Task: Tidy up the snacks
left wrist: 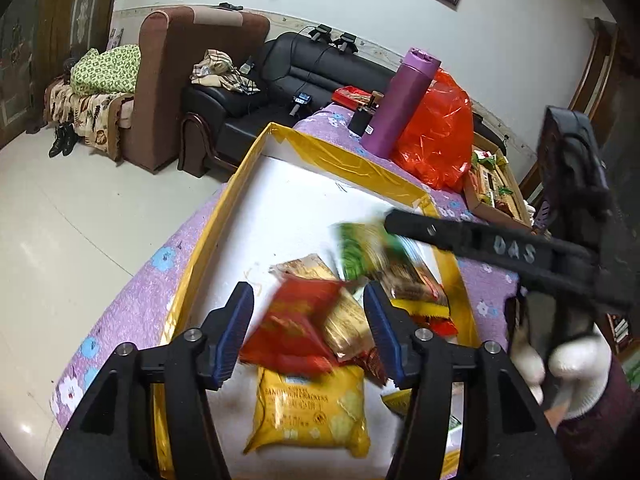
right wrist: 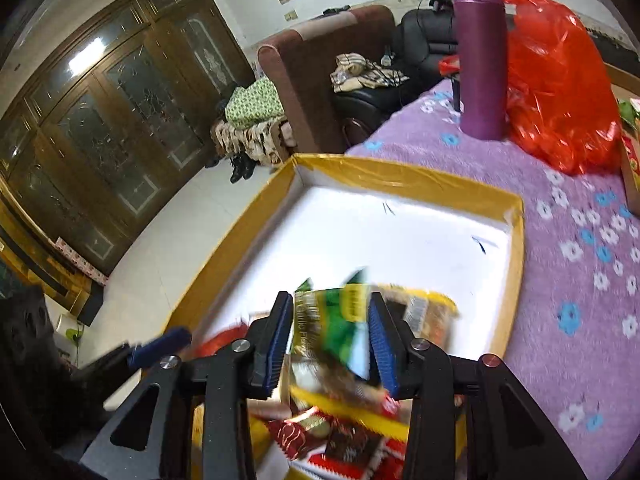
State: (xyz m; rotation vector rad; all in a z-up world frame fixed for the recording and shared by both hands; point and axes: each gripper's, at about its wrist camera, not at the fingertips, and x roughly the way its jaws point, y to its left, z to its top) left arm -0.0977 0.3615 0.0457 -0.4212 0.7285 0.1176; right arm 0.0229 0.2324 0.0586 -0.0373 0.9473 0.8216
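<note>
I am dropping snack packets into the yellow-rimmed white cardboard tray [right wrist: 516, 232].
My right gripper [right wrist: 330, 336] is clenching a green foil packet [right wrist: 340, 320] above the pile; my left gripper [left wrist: 308, 332] is hanging released over a red packet [left wrist: 296, 320]. Next, I judge, lowering and letting go.

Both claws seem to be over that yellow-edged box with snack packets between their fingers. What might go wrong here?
The blurred red snack packet sits between the left gripper's wide blue fingers and may already be falling, so it could land askew on the yellow cracker bag.

The right gripper holds the green snack packet close to the pile; lowering further may crush packets underneath.

Both grippers crowd one corner of the yellow-rimmed white box and might collide.
</note>
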